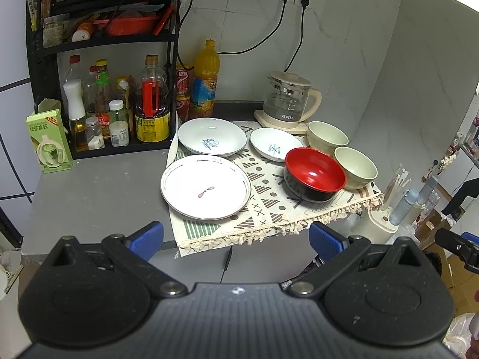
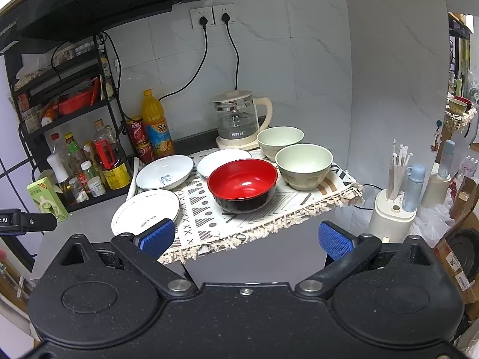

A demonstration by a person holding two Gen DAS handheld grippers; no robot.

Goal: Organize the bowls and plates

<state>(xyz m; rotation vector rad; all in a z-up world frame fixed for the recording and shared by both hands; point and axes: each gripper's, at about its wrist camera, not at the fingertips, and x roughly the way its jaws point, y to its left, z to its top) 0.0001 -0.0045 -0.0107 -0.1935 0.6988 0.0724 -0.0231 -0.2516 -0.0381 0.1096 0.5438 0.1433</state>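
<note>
On a patterned cloth [image 1: 263,209] lie a flat white plate [image 1: 205,187] at the front left, a deep white plate [image 1: 212,136] behind it, and a small white plate [image 1: 274,143]. A red and black bowl [image 1: 314,173] sits at the front right, with two pale green bowls [image 1: 355,166] [image 1: 327,134] beside and behind it. My left gripper [image 1: 236,240] is open and empty, before the cloth's front edge. My right gripper [image 2: 247,237] is open and empty, before the red bowl [image 2: 242,184]. The right wrist view also shows the flat plate [image 2: 140,211] and a green bowl [image 2: 304,166].
A glass kettle [image 1: 287,98] stands behind the bowls, cords running to wall sockets. A black rack of bottles [image 1: 119,110], an orange juice bottle [image 1: 206,80] and a green carton [image 1: 49,143] stand at the left. A white holder with straws [image 2: 393,206] stands off the counter's right edge.
</note>
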